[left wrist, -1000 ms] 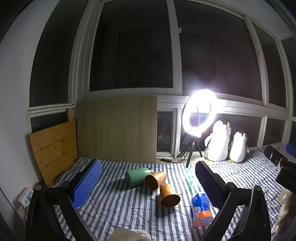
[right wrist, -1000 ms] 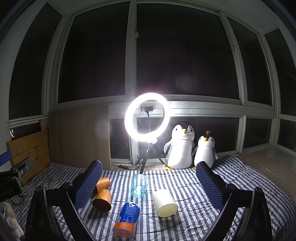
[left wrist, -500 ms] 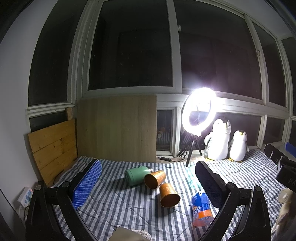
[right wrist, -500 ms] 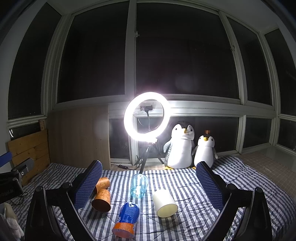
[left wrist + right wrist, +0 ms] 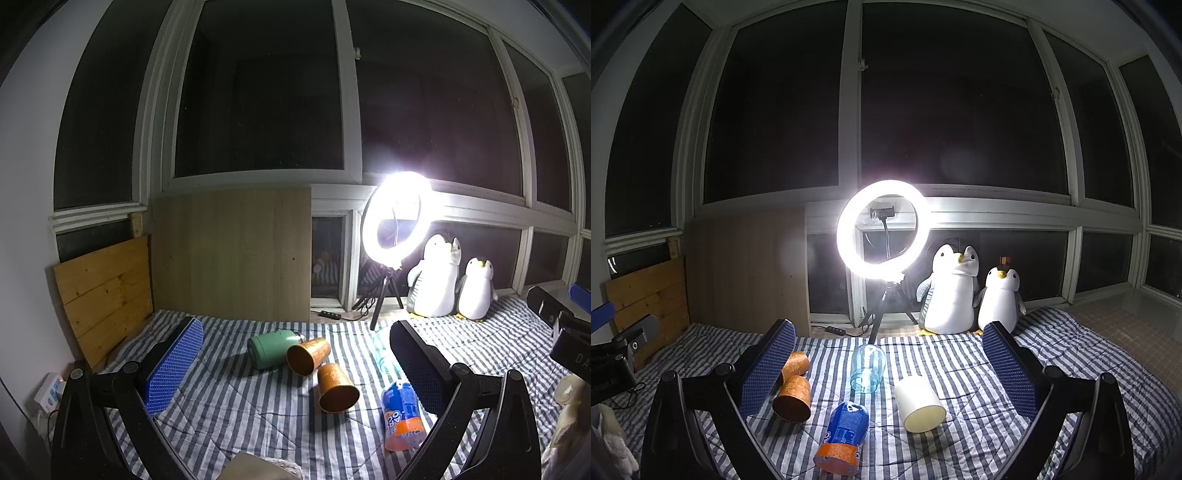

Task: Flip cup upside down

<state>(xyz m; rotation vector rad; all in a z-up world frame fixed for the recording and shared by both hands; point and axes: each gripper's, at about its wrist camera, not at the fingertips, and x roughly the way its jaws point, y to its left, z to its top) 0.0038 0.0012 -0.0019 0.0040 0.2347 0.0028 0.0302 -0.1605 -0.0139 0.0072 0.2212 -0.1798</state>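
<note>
Several cups lie on their sides on the striped bedspread [image 5: 229,417]. Two orange cups [image 5: 337,384] [image 5: 307,355] and a green cup [image 5: 271,349] lie ahead of my left gripper [image 5: 295,363], which is open and empty above them. In the right wrist view a white cup [image 5: 919,404], a clear blue cup [image 5: 867,369] and the orange cups [image 5: 792,395] lie ahead of my right gripper [image 5: 888,363], which is open and empty. A blue and orange cup [image 5: 844,439] [image 5: 403,417] lies nearest.
A lit ring light on a tripod [image 5: 882,229] stands at the back edge. Two plush penguins [image 5: 951,290] [image 5: 1001,301] sit to its right. Wooden boards [image 5: 105,291] [image 5: 232,258] lean at the left and back. A power strip [image 5: 50,389] lies at the left.
The left wrist view has shifted slightly; the objects have not moved and both grippers stay open.
</note>
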